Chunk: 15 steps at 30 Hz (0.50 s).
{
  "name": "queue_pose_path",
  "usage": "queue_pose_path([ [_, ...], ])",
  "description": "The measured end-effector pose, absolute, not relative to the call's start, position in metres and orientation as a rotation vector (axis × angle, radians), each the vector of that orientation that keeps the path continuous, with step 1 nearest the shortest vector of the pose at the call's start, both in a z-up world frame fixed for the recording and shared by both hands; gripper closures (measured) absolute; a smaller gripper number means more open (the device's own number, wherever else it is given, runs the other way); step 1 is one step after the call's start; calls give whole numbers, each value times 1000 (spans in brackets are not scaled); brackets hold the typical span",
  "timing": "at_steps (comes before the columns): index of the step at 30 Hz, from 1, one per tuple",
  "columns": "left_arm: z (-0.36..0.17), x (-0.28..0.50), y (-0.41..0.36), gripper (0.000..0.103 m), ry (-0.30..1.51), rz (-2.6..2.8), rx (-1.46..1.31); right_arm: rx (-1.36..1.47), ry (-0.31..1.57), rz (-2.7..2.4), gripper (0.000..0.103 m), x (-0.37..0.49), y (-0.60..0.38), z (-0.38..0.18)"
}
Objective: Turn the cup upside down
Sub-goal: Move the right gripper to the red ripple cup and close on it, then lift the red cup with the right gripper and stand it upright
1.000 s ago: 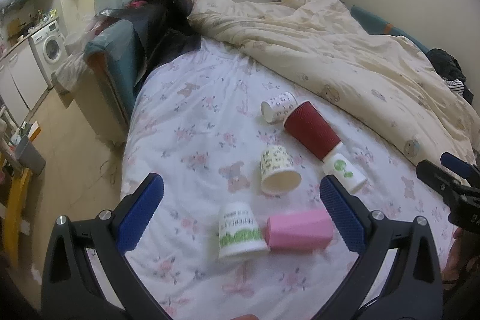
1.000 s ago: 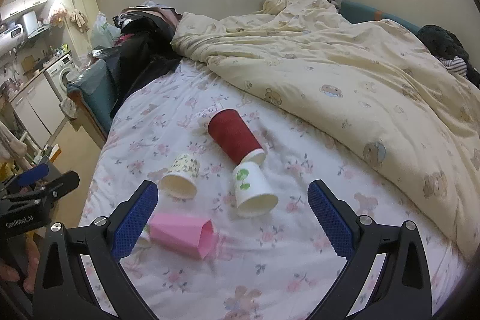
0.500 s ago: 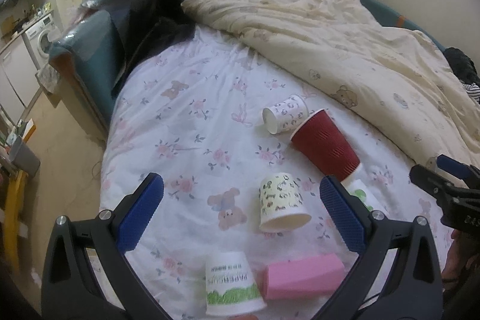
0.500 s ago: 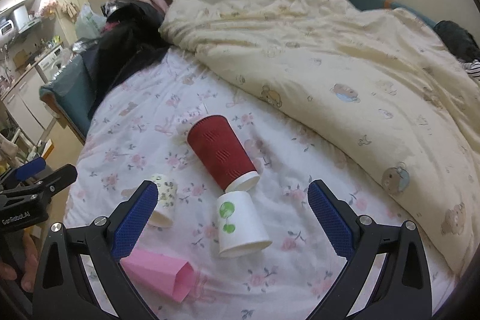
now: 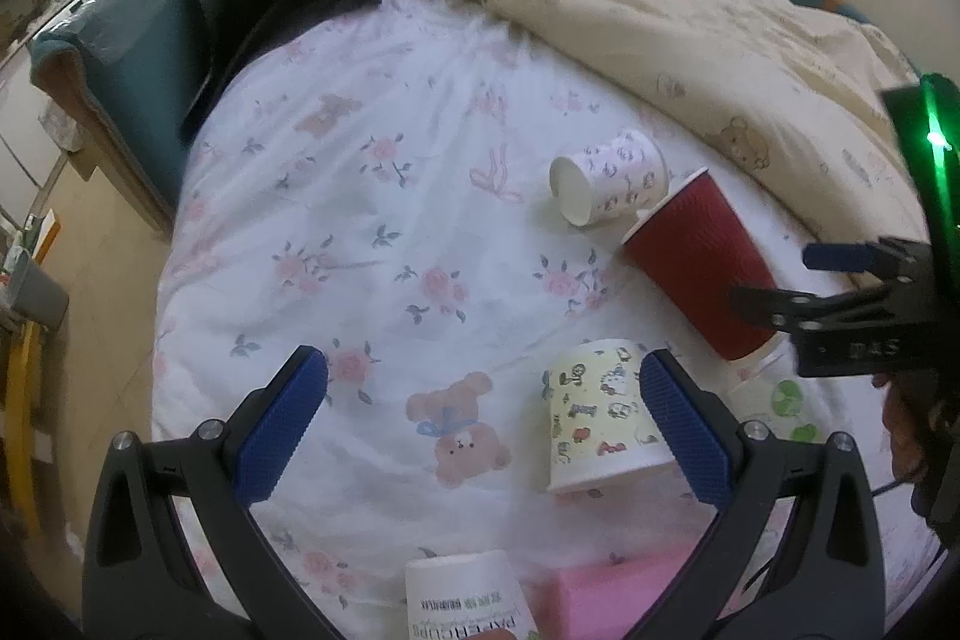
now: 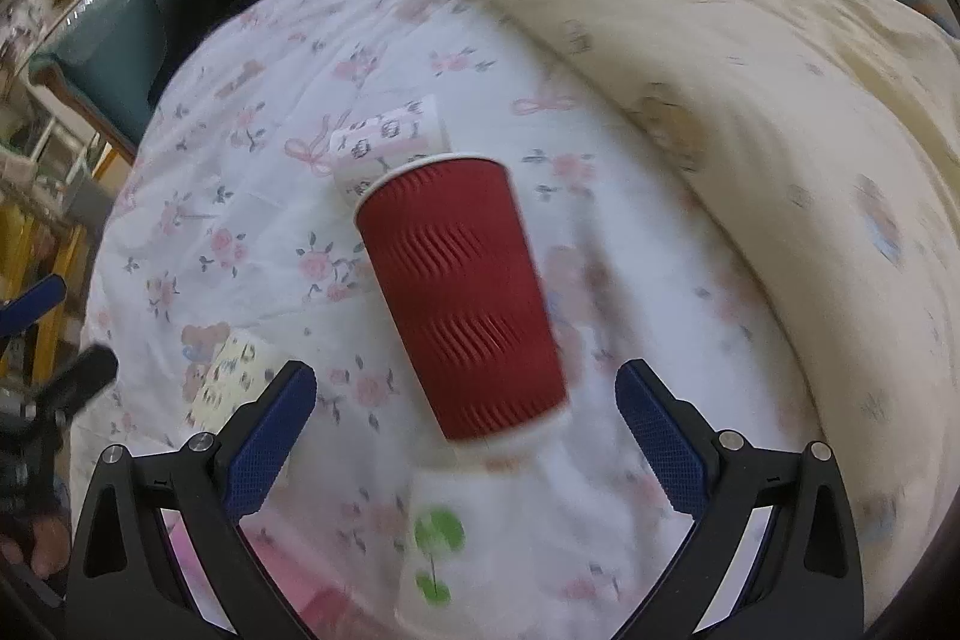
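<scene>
On the floral sheet (image 5: 372,232), the left gripper (image 5: 483,424) hung with its jaws spread wide and nothing between them. Just inside its right finger stood a cartoon cup (image 5: 600,418), rim down. Beyond it a small patterned cup (image 5: 609,184) lay on its side, touching the rim of the red cup (image 6: 462,304), which also lay on its side. A green-leaf cup (image 6: 444,544) sat against the red cup's base. The right gripper (image 6: 465,436) was released too, its fingers flanking the red cup's base without contact. A cream quilt (image 6: 720,10) covered the far right.
</scene>
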<state>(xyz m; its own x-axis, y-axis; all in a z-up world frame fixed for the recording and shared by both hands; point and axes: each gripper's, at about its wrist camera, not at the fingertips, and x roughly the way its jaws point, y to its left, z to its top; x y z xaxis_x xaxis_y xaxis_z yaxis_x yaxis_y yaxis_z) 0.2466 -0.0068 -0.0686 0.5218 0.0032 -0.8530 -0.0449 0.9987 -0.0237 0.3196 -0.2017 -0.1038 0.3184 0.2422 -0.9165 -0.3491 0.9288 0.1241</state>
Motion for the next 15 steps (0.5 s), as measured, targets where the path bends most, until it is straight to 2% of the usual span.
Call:
queue_pose_path([
  [6,-79,254,-3,0,1037,32,-42,-210,1243,345,3,341,-181,-139],
  [7,-81,254,-3,0,1042,33,-42,-226,1244,333,5,341,-181,-144],
  [9,-83,255,-3,0,1046,33,-41,-216,1263,331,24,343,-182,-154],
  [15,-72,250,-5,0,1026,25,-36,-185,1222,349,29,338,-188,-142],
])
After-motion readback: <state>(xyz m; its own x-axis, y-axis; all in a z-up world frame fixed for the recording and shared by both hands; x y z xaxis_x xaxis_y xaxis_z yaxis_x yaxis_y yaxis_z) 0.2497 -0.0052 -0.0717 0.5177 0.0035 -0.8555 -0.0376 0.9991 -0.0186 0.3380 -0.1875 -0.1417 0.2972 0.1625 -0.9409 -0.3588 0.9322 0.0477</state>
